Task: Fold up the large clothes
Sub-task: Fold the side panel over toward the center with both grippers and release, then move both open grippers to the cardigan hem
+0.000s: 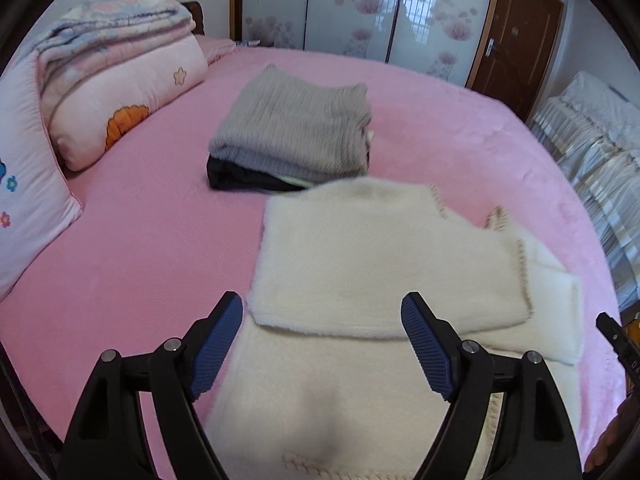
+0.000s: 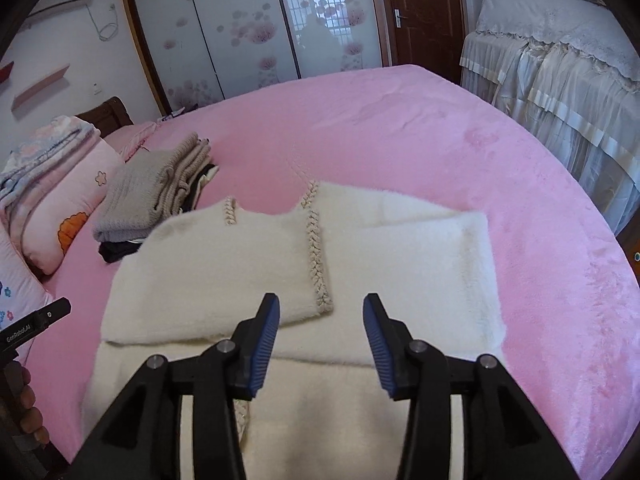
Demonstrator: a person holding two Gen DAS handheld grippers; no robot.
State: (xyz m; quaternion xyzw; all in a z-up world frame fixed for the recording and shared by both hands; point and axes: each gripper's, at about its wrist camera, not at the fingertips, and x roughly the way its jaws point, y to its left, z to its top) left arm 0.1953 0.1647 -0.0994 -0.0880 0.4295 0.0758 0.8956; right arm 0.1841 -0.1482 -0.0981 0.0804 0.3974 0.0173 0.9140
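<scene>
A fluffy cream-white cardigan (image 1: 380, 264) with braided trim lies on the pink bed (image 1: 140, 248), its upper part folded down over its lower part. It also shows in the right wrist view (image 2: 224, 268). My left gripper (image 1: 322, 320) is open and empty, hovering over the near left part of the cardigan. My right gripper (image 2: 322, 320) is open and empty above the cardigan's near middle, by the braided edge (image 2: 316, 256). The right gripper's tip shows at the left wrist view's right edge (image 1: 616, 336).
A stack of folded clothes, grey knit on top (image 1: 296, 132) and dark garments below, lies beyond the cardigan. Folded quilts and pillows (image 1: 116, 92) sit at the bed's left. A cloth-covered piece of furniture (image 2: 560, 68) stands right of the bed. Wardrobe doors (image 2: 248, 24) are behind.
</scene>
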